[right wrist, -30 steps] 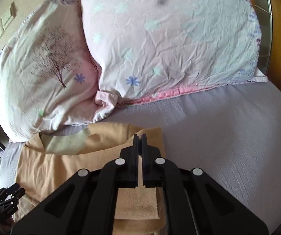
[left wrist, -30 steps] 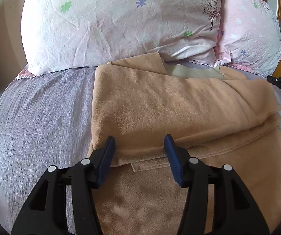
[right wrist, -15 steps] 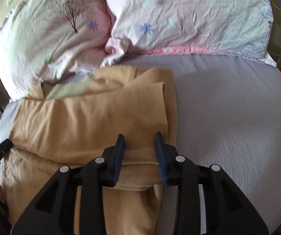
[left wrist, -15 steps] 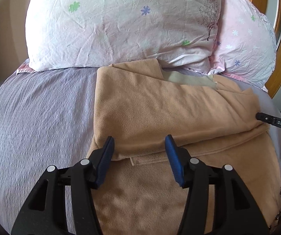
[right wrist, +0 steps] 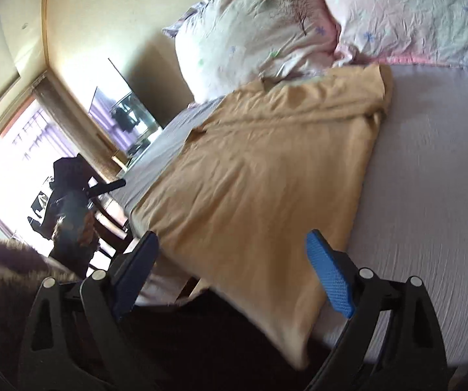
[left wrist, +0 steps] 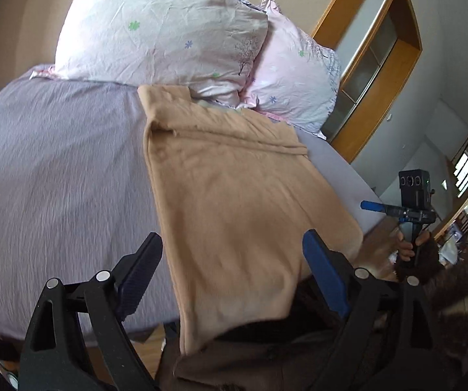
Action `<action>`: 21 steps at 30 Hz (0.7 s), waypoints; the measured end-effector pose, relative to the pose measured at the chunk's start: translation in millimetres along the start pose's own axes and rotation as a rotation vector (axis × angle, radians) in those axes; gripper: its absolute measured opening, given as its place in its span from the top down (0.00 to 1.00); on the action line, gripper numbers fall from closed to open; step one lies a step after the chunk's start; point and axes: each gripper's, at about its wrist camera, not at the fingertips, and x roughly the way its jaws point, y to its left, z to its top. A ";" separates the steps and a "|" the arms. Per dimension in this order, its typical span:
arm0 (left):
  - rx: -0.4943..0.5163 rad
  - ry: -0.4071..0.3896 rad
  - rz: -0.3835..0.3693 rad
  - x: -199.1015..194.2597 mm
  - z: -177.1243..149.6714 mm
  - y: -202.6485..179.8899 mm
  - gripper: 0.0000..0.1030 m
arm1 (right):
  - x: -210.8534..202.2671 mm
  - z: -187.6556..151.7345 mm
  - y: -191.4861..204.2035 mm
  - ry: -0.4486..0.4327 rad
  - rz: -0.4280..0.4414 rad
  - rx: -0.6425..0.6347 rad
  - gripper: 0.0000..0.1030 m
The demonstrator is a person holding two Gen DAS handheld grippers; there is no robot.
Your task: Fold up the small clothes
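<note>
A tan garment [left wrist: 234, 202] lies folded lengthwise on the lavender bed sheet [left wrist: 54, 169], its near end hanging over the bed's front edge. It also shows in the right wrist view [right wrist: 266, 179]. My left gripper [left wrist: 234, 277] is open and empty, pulled back above the garment's near end. My right gripper [right wrist: 234, 280] is open and empty, back over the garment's hanging end. The right gripper also shows in the left wrist view [left wrist: 393, 210], off the bed's right side.
Two floral pillows [left wrist: 168, 32] [left wrist: 295, 78] lie at the head of the bed, touching the garment's far end. A wooden cabinet frame [left wrist: 374, 75] stands to the right. A window [right wrist: 12, 150] and a dark shape are at the left.
Both grippers have pulled back from the garment toward the bed's front edge and opened wider. The right gripper, shut a second ago, is open. The garment's upper fold now lies flat.
</note>
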 end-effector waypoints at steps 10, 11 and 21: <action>-0.190 0.095 -0.065 19.2 -66.5 41.3 0.14 | 8.8 -80.0 -45.7 0.076 -0.026 0.280 0.11; -0.202 0.104 -0.064 25.6 -65.8 43.9 0.15 | 16.7 -77.7 -50.0 0.066 -0.007 0.289 0.11; -0.405 0.106 -0.310 55.8 -71.5 60.5 0.78 | 63.0 -71.6 -54.9 0.084 0.195 0.291 0.93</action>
